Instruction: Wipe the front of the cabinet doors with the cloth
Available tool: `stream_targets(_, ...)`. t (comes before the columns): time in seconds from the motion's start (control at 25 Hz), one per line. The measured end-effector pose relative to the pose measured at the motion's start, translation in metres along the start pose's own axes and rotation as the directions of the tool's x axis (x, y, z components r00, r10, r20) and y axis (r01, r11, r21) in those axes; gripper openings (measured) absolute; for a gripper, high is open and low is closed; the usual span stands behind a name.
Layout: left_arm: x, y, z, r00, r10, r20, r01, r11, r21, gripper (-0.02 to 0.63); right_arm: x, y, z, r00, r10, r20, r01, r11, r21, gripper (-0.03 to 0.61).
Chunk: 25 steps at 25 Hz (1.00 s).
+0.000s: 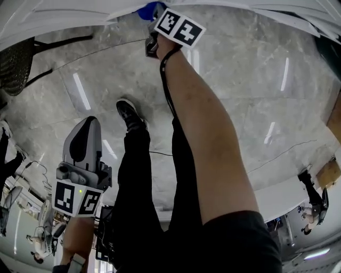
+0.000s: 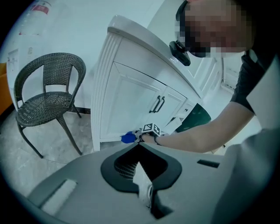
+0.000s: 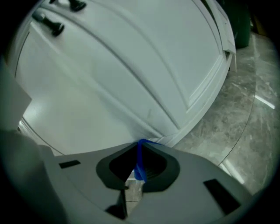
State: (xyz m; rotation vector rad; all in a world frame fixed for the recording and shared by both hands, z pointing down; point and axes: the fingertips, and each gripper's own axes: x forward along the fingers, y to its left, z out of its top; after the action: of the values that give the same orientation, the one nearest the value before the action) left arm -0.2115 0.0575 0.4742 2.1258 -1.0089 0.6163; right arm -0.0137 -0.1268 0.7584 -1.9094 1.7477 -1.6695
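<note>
A white cabinet (image 2: 131,100) with black door handles (image 2: 158,104) stands ahead. My right gripper (image 3: 139,148) is shut on a blue cloth (image 3: 140,164) and holds it against the bottom rail of a door (image 3: 122,74). In the left gripper view the cloth (image 2: 127,138) shows low on the left door, next to the right gripper's marker cube (image 2: 151,129). In the head view the cloth (image 1: 149,9) touches the cabinet's base (image 1: 80,13) at the top edge. My left gripper (image 1: 88,122) hangs back at the lower left, shut with nothing in it (image 2: 139,147).
A dark wicker chair (image 2: 46,94) stands left of the cabinet. The floor (image 1: 240,96) is grey marble tile. The person's legs and a black shoe (image 1: 129,114) fill the middle of the head view. A dark green bin (image 2: 194,116) sits right of the cabinet.
</note>
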Motion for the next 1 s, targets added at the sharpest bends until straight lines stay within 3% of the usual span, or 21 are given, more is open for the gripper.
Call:
stream_targets(0.2, 0.014, -0.023, -0.003, 1.000, 0.000, -0.020, 0.000, 1.000, 0.020, -0.002, -0.023, -0.048, 0.031, 0.999, -0.036, 0.030, 0.035, 0.999, 0.022, 0.029)
stream_targets(0.36, 0.025, -0.038, 0.009, 1.000, -0.003, -0.007, 0.003, 0.999, 0.048, -0.002, -0.054, -0.056, 0.053, 0.999, -0.020, 0.036, 0.019, 0.999, 0.028, 0.029)
stream_targets(0.52, 0.024, -0.065, 0.034, 1.000, -0.023, 0.020, 0.020, 0.993, 0.118, -0.002, -0.122, -0.030, 0.076, 0.998, 0.041, 0.054, -0.042, 0.999, 0.016, 0.029)
stream_targets(0.76, 0.003, -0.111, 0.091, 0.996, -0.067, 0.058, 0.054, 0.976, 0.211, -0.002, -0.251, 0.037, 0.143, 0.984, 0.123, 0.125, -0.104, 0.983, -0.153, 0.029)
stream_targets(0.88, -0.003, -0.128, 0.108, 0.994, -0.092, 0.065, 0.074, 0.970, 0.233, -0.001, -0.297, 0.082, 0.187, 0.966, 0.185, 0.182, -0.113, 0.931, -0.347, 0.029)
stream_targets(0.96, -0.004, -0.137, 0.111, 0.992, -0.108, 0.065, 0.089, 0.966, 0.245, -0.002, -0.318, 0.117, 0.210, 0.949, 0.239, 0.206, -0.093, 0.835, -0.542, 0.029)
stream_targets(1.0, -0.004, -0.142, 0.111, 0.992, -0.114, 0.063, 0.095, 0.964, 0.249, -0.002, -0.325, 0.136, 0.217, 0.943, 0.263, 0.201, -0.073, 0.758, -0.649, 0.029)
